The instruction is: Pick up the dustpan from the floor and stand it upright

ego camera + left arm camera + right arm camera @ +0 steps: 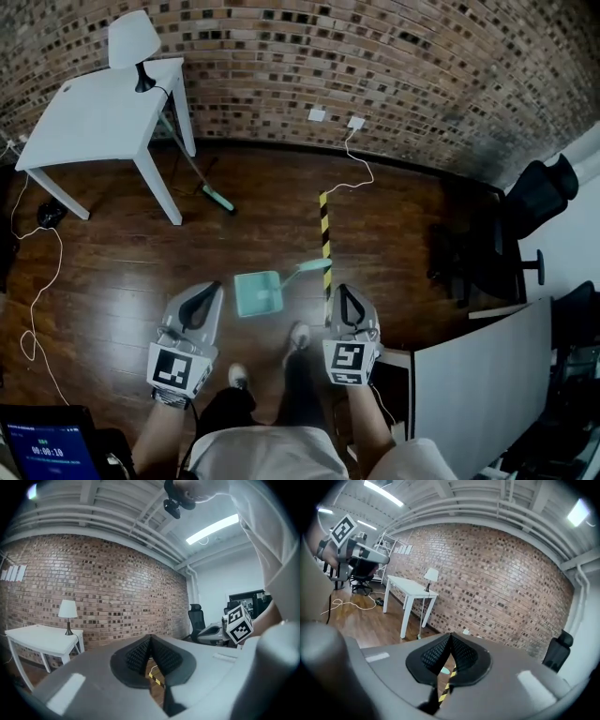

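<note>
A mint-green dustpan (256,293) lies flat on the wooden floor, its handle (314,266) pointing right toward a yellow-and-black floor strip (325,246). My left gripper (212,291) hangs above the floor just left of the pan, and my right gripper (343,292) just right of the handle. Neither touches the pan. In the left gripper view the left gripper (150,641) has its ribbed pads closed together with nothing between them. In the right gripper view the right gripper (451,638) is likewise shut and empty, and a sliver of the green dustpan (442,671) shows below its pads.
A white table (98,122) with a lamp (131,42) stands at the back left, and a green-headed broom (218,198) leans under it. Cables (37,291) trail on the left floor. Black office chairs (534,202) and a white panel (483,375) are on the right. The person's feet (298,336) are behind the pan.
</note>
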The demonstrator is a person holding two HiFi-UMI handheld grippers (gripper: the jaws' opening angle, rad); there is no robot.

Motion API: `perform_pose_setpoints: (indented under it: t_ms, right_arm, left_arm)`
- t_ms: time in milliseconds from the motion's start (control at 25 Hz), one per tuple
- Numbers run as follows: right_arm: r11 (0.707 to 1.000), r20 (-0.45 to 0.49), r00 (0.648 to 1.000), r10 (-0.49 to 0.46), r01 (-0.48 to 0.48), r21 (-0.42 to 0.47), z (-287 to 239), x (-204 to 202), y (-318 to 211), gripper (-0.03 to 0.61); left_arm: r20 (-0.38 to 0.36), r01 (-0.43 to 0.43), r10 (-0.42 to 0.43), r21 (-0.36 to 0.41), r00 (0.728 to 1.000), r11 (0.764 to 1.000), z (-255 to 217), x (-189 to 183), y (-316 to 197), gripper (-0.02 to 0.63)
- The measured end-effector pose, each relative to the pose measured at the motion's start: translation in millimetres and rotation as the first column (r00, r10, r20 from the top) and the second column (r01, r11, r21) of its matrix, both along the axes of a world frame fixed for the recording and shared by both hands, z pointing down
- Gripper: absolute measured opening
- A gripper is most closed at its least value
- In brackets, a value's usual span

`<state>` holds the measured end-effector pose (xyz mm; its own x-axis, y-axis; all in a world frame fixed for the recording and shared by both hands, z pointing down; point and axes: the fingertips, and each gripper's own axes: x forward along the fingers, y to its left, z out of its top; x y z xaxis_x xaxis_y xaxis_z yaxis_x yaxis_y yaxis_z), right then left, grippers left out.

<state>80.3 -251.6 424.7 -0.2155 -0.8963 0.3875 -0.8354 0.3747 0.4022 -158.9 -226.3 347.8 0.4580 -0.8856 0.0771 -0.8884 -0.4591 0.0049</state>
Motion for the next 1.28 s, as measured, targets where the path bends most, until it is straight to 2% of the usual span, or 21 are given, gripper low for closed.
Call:
perform_pose_setpoints:
  t_ms: [240,400,480,600,680,800,920,1160,1280]
  right_arm:
    - [0.995,0.054,0.998,0.016,-0.021,0.098,-69.0,8.8,56.4,0.012]
    - [0.997,0.096,0.995,-0.033,0.026,0.07,-79.3,19.1,79.7,0.012]
    - [0.996,0.13,0.989,-0.065,0.057,0.067,-85.3,22.7,83.4,0.012]
    - [0.989,0.13,0.984,-0.125,0.114,0.089,-99.1,23.5,92.2,0.012]
    - [0.988,0.189,0.972,-0.141,0.125,0.094,-106.8,20.4,95.9,0.012]
    - [0.988,0.305,0.942,-0.138,0.109,0.108,-117.1,21.1,98.0,0.012]
    - [0.989,0.373,0.918,-0.138,0.106,0.107,-123.3,26.3,101.0,0.012]
    - [0.987,0.392,0.907,-0.155,0.129,0.093,-121.0,31.3,100.6,0.012]
    - [0.991,0.344,0.93,-0.13,0.108,0.085,-119.3,36.6,99.6,0.012]
  left_arm:
    - [0.004,-0.03,0.03,-0.01,1.0,0.999,-13.7,-5.0,44.2,0.002]
    - [-0.002,0.011,-0.011,-0.036,1.0,0.999,-19.1,-2.2,63.3,0.002]
    - [-0.016,0.03,-0.031,-0.022,0.999,0.999,-29.1,3.9,70.6,0.002]
    - [-0.044,0.022,-0.021,0.032,0.999,0.999,-47.5,23.9,83.9,0.002]
    - [-0.033,0.017,-0.015,0.043,0.999,0.999,-51.3,33.8,88.5,0.002]
    - [-0.023,0.024,-0.024,0.001,0.999,1.0,-44.8,45.2,88.2,0.002]
    - [-0.074,-0.011,0.007,-0.051,0.997,0.999,-43.0,62.1,83.5,0.002]
    - [-0.138,-0.068,0.064,-0.028,0.988,0.997,-53.7,73.4,84.7,0.002]
    - [-0.141,-0.085,0.076,-0.054,0.987,0.995,-49.7,73.1,87.5,0.002]
